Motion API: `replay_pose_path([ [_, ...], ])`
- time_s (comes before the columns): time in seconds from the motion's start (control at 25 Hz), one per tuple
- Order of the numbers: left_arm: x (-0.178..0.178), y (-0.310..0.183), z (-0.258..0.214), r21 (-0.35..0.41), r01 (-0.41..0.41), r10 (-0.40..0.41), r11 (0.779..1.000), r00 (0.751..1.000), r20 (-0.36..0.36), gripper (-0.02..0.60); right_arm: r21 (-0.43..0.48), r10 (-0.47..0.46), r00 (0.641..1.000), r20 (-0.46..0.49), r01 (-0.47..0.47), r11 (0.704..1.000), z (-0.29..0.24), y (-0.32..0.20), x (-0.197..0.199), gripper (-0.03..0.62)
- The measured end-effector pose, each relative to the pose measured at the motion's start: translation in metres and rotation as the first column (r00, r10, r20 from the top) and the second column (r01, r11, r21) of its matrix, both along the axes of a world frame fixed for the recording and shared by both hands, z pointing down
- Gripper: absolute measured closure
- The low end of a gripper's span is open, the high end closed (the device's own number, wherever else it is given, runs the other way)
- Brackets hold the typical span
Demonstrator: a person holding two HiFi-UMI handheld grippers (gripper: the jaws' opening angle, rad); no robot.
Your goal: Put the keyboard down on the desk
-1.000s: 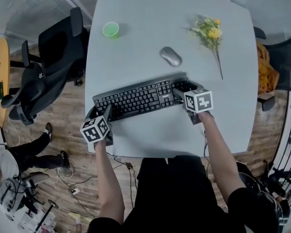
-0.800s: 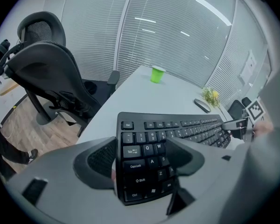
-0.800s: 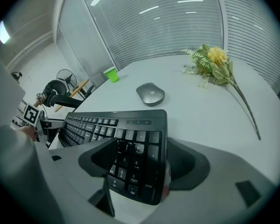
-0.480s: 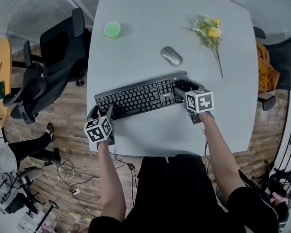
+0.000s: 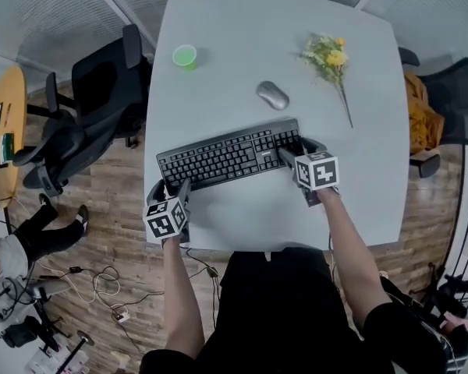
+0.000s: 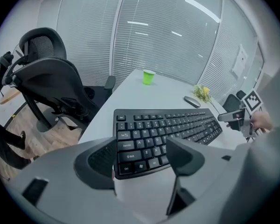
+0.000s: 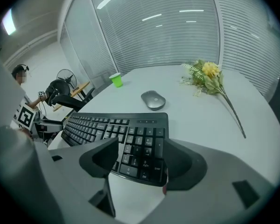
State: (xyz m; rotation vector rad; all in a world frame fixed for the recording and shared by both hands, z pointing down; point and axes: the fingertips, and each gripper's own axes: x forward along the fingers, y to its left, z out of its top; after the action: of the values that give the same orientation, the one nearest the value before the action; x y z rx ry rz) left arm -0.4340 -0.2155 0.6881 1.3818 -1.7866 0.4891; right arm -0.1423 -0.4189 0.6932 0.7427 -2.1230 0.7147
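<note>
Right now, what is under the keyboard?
The keyboard lies flat on the pale desk; only desk surface shows around it. Anything directly beneath is covered by the keyboard.

The desk (image 5: 242, 22) bears keyboard (image 5: 226, 156), mouse (image 5: 273, 95), green cup (image 5: 185, 56) and flowers (image 5: 328, 55).

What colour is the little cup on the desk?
The cup is bright green, clearest in the head view.

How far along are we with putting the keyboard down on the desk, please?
Done: the keyboard lies flat on the desk. In hand: the left gripper and right gripper straddle its ends, jaws apart; the right's have just been closing slightly, gripping nothing. Left: only drawing both clear.
</note>
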Motion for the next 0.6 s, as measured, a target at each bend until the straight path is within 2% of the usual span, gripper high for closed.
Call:
replay_pose_path([
  [0.28, 0.015, 0.003, -0.029, 0.078, -0.017, 0.015, 0.997, 1.000, 0.016, 0.255, 0.098, -0.077, 0.997, -0.003, 0.077, 0.992, -0.028, 0.024, -0.008, 0.295],
  [0.6, 0.039, 0.005, -0.071, 0.181, -0.049, 0.043, 0.982, 0.999, 0.033, 0.256, 0.178, -0.116, 0.992, 0.051, 0.106, 0.978, -0.069, 0.055, -0.015, 0.310],
])
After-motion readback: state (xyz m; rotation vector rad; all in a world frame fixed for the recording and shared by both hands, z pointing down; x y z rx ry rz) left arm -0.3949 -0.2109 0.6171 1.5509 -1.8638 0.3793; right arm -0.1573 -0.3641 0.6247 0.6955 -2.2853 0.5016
